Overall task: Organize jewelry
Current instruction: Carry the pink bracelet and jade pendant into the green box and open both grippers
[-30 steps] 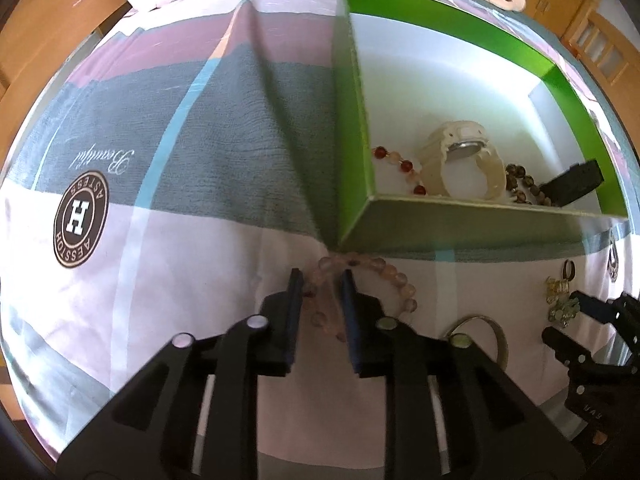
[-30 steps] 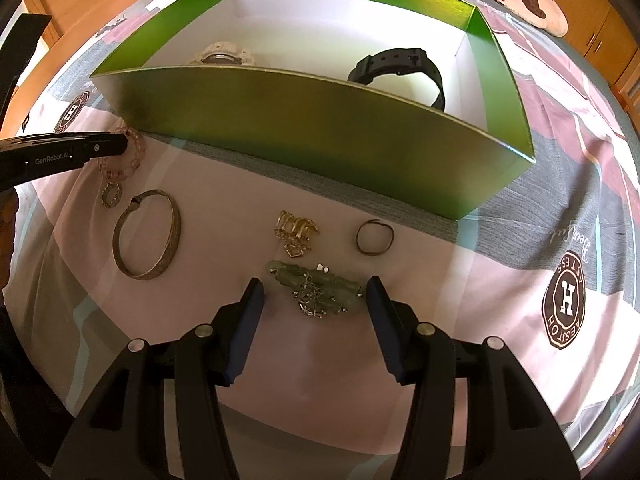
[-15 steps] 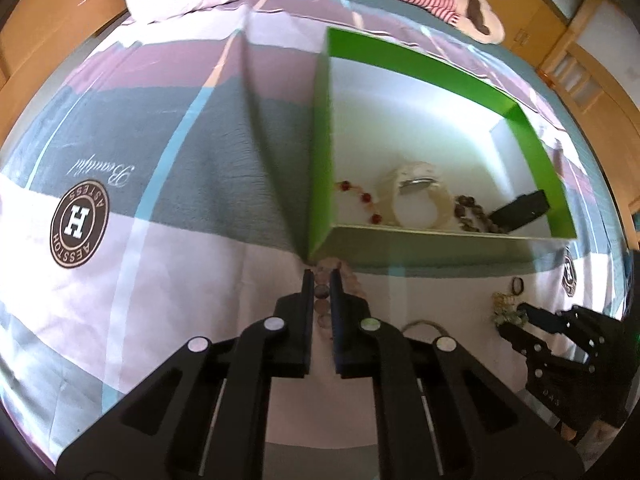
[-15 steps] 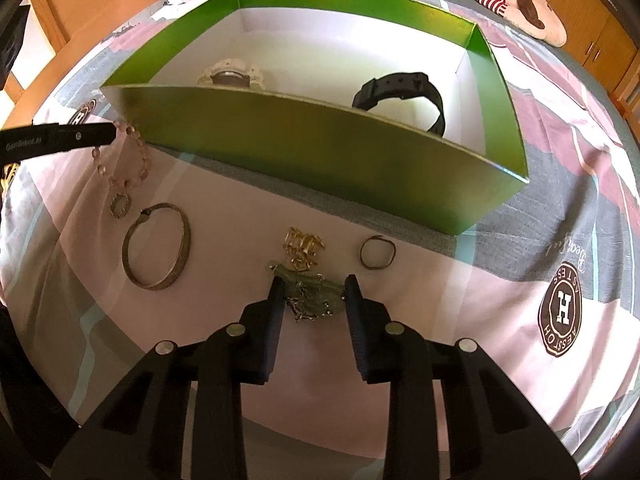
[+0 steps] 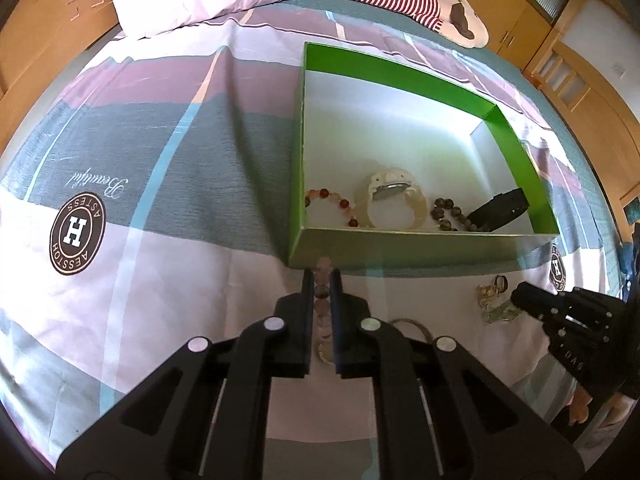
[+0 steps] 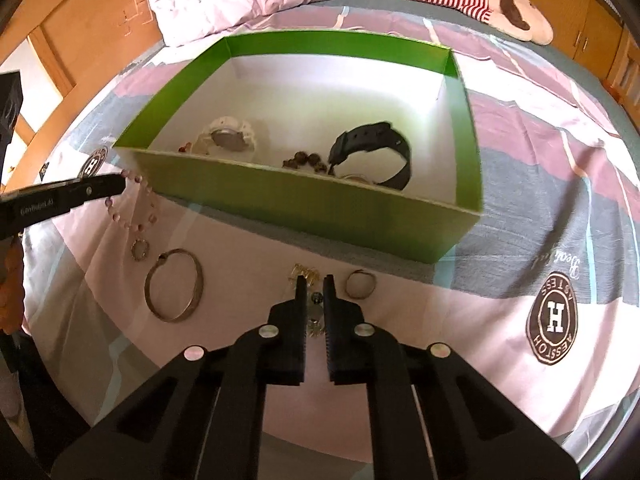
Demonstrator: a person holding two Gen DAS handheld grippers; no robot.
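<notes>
Left gripper [image 5: 321,280] jaws clamp the pink bead bracelet [image 6: 136,204], lifted beside the green box [image 6: 304,204] near-left corner. Bangle [image 6: 174,285] lies on the bed sheet [image 6: 500,320]. Right gripper [image 6: 315,285] jaws clamp the green pendant chain [image 6: 316,312] at sheet level, before the box front wall.
</notes>
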